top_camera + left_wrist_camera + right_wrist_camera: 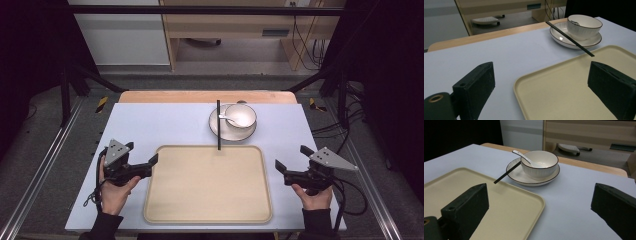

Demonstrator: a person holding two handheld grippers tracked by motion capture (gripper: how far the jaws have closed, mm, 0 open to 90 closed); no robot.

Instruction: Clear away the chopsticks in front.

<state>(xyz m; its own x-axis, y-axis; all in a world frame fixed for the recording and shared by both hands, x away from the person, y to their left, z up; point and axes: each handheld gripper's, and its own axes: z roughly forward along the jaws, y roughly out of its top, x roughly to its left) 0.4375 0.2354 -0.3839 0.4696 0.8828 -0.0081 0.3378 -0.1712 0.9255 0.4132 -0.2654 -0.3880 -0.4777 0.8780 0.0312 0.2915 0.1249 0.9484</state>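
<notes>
High view, left to right: I hold the left gripper at the left edge of the beige rectangular plastic tray. Its jaws are spread apart and grasp nothing. In the left gripper view, the right jaw hangs over the tray's near-left corner and the left jaw over the pale blue table surface.

The tray lies flat at the middle of the table, nearest to both grippers, with nothing resting in it. A thin black chopstick leans from the rim of the white round saucer down onto the tray's far edge. The saucer sits just behind the tray, right of centre. A white ribbed bowl with a dark rim stands on the saucer, and a white ceramic spoon rests inside it.

I hold the right gripper just beside the tray's right edge, jaws released and wide, gripping nothing.
</notes>
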